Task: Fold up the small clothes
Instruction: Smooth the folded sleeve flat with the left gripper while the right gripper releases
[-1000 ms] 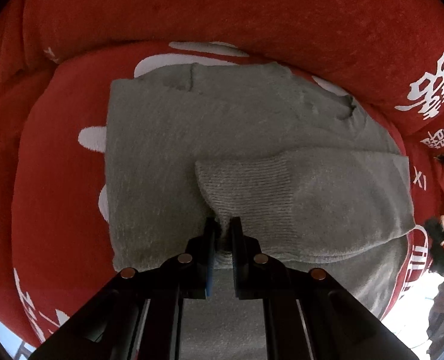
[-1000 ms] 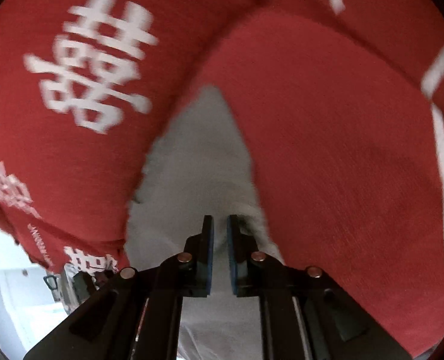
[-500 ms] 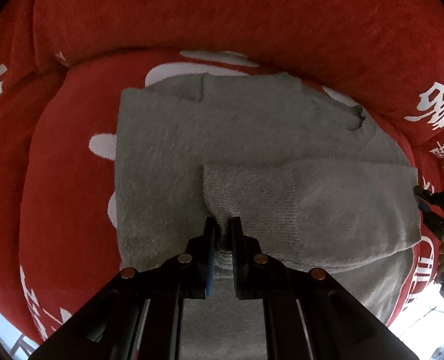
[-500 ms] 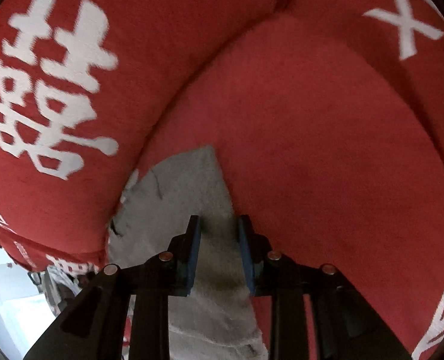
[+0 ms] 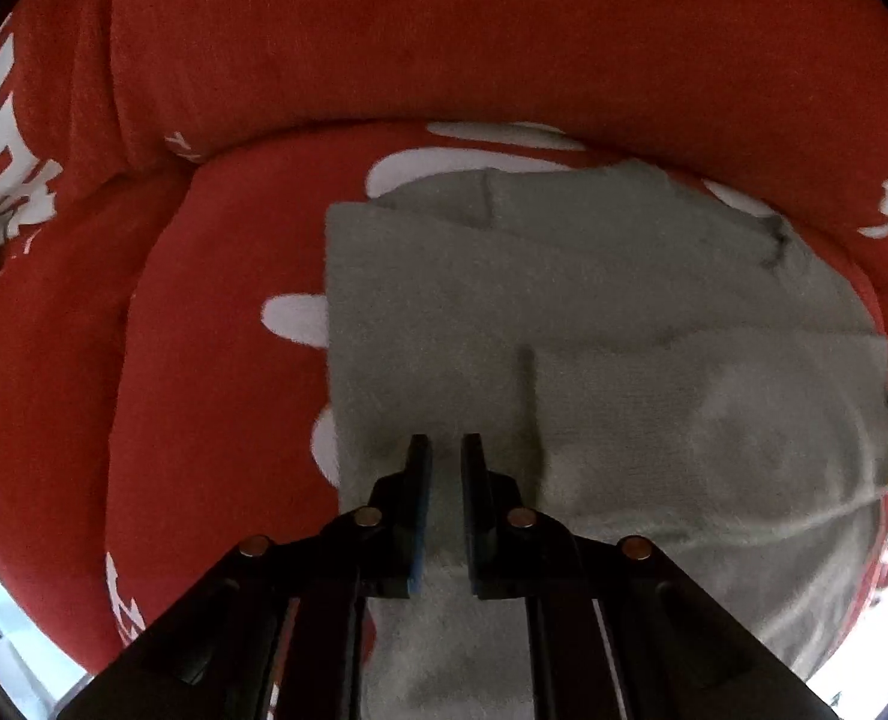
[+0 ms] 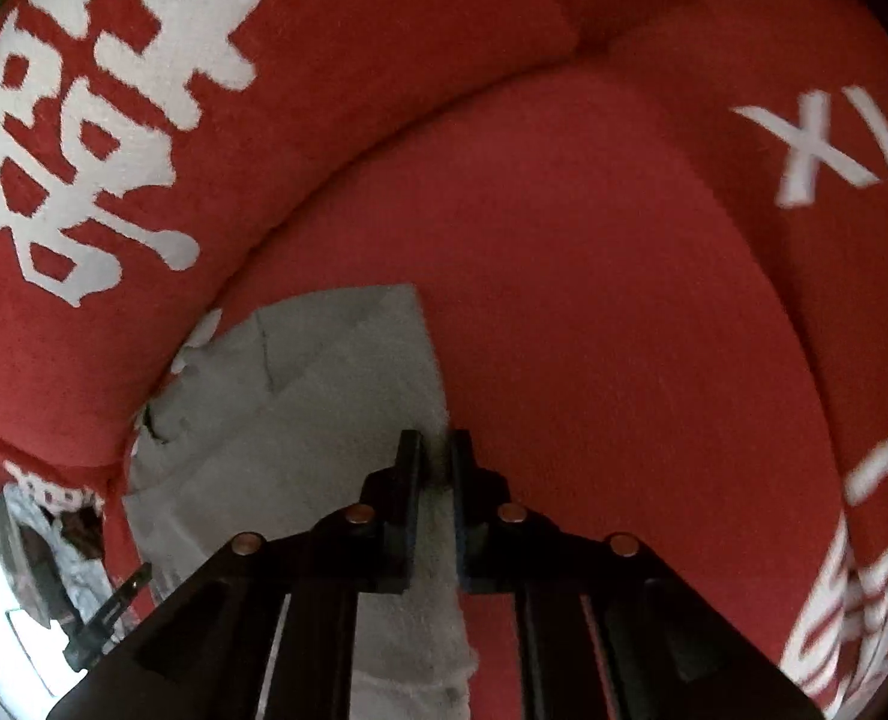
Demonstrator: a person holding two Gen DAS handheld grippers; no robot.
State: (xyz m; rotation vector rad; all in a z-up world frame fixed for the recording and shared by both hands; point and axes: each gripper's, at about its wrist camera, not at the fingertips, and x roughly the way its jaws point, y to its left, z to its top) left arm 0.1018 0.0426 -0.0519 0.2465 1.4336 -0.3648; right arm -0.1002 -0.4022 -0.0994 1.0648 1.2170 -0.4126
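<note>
Left wrist view shows the biggest thing first: a red sofa cover with white characters, which fills the frame and continues over the seat cushion and the back cushion behind it. On the seat cushion lies the grey sweater, spread flat. Its long axis goes from left to right across my view; the neck opening is at the far right, and the straight hem side is to the left. One ribbed sleeve is folded over the body and points to the left, so it lies along the same axis.

My left gripper is over the near part of the sweater, just left of the sleeve cuff. A narrow gap is between its fingers, and I see only flat grey fabric through it, so I cannot tell if it pinches something.

From the right wrist, the sweater is at lower left on the red cushion, with one corner pointing away from me. My right gripper is at the sweater's right edge. The fingers are close together, with the edge of the fabric between them, so I grip it.
</note>
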